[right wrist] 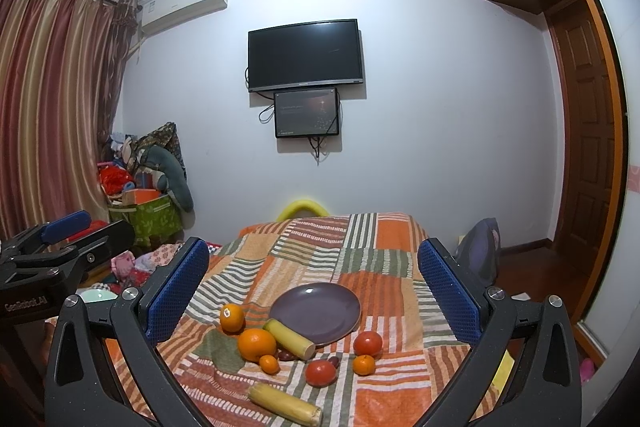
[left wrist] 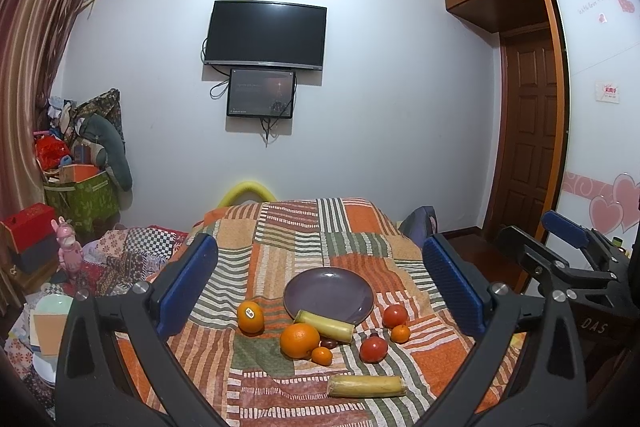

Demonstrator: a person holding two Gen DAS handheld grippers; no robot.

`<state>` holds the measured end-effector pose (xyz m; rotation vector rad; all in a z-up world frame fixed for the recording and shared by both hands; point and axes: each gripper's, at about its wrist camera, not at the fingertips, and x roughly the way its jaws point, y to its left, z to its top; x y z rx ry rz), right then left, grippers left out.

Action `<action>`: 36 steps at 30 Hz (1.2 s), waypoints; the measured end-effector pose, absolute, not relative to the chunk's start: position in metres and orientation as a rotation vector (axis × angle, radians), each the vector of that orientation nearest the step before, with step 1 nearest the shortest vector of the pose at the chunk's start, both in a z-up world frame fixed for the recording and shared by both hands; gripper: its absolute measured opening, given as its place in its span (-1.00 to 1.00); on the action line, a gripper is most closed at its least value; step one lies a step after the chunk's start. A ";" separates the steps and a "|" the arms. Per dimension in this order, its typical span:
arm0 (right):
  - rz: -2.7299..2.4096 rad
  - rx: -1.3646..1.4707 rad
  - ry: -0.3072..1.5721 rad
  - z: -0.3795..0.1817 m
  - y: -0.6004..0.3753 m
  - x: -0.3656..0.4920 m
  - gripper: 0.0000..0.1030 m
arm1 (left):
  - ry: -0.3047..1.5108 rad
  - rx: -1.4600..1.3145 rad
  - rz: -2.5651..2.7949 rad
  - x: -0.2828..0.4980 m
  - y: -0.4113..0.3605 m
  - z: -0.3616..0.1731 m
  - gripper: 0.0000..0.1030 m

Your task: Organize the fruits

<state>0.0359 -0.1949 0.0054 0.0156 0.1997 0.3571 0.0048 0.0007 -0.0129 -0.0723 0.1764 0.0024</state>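
Observation:
An empty purple plate [left wrist: 329, 293] [right wrist: 316, 311] sits on a patchwork cloth. In front of it lie two oranges [left wrist: 299, 340] [left wrist: 250, 316], two small mandarins [left wrist: 322, 355] [left wrist: 400, 333], two red tomatoes [left wrist: 373, 349] [left wrist: 395, 315], a pale cane piece [left wrist: 325, 325] leaning on the plate rim, a yellow cane piece [left wrist: 366, 385] nearest me, and a dark date [left wrist: 329, 343]. My left gripper [left wrist: 320, 287] is open and empty, held above and short of the fruits. My right gripper [right wrist: 314, 291] is open and empty, beside it.
The cloth-covered table [left wrist: 304, 227] ends at a wall with a TV [left wrist: 266, 35]. Clutter and boxes [left wrist: 80, 183] stand at the left. A wooden door [left wrist: 528, 147] and a backpack [right wrist: 480, 251] are at the right. The right gripper shows in the left wrist view [left wrist: 568, 259].

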 end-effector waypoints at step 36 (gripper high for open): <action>0.404 -0.023 0.462 -0.061 -0.194 0.113 0.55 | 0.463 -0.081 0.018 0.114 0.045 -0.071 0.47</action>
